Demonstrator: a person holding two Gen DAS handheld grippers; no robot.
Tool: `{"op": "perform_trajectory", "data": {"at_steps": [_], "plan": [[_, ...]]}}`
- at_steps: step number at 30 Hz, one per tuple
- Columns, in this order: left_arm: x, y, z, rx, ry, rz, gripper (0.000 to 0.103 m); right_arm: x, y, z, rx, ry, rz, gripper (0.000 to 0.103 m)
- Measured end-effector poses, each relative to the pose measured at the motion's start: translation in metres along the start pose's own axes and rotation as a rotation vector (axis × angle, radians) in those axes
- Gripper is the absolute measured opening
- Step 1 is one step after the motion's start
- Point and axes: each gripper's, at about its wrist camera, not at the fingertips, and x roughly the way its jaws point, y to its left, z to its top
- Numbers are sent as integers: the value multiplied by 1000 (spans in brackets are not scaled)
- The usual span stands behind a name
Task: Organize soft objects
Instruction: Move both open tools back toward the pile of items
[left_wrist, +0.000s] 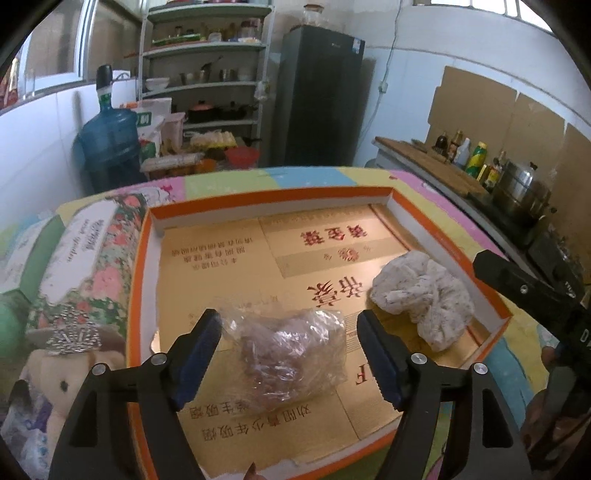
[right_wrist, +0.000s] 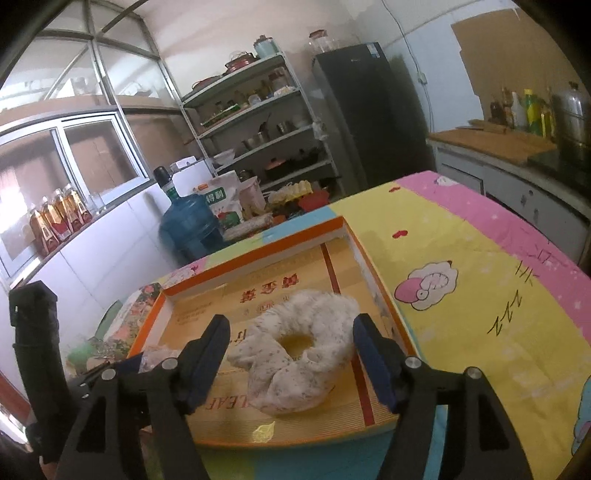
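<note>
Two soft things sit in one shallow tray (left_wrist: 142, 266), and both grippers hang over it. Count them: one white speckled scrunchie (right_wrist: 299, 354), puffy and ring-shaped with the gold floor showing through its middle, and one crumpled clear plastic bag (left_wrist: 291, 354) with something pinkish-brown inside (what it is, I cannot make out). The tray has orange-edged white walls and a gold floor printed with red characters, and it lies on a table spread with a cartoon-print cloth (right_wrist: 461, 258).

Left gripper (left_wrist: 290, 356): jaws spread wide, one blue pad either side of the bag, and neither pad presses on it. The bag lies on the tray floor near the front edge. Right gripper (right_wrist: 291, 363): also spread, pads flanking the scrunchie with a clear gap on each side, so nothing is gripped there either. The scrunchie rests toward the tray's right wall, apart from the bag.

Left of the tray, outside it, stands one flowered box (left_wrist: 85, 258), and below that one plush bear (left_wrist: 62, 384) wearing a glittery crown, its body cut off by the gripper's arm and the frame edge. From the right wrist view the bag is mostly hidden behind the left gripper's fingers. Only a dark slice of the right gripper's body shows at the far right of the left wrist view.
</note>
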Motion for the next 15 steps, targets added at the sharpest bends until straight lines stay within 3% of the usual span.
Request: {"op": "perform_trajectory", "data": {"at_steps": [15], "plan": [[-58,7,-2,23,-90,-42,77,-21,28,-2,-22,-19,20,69]]}}
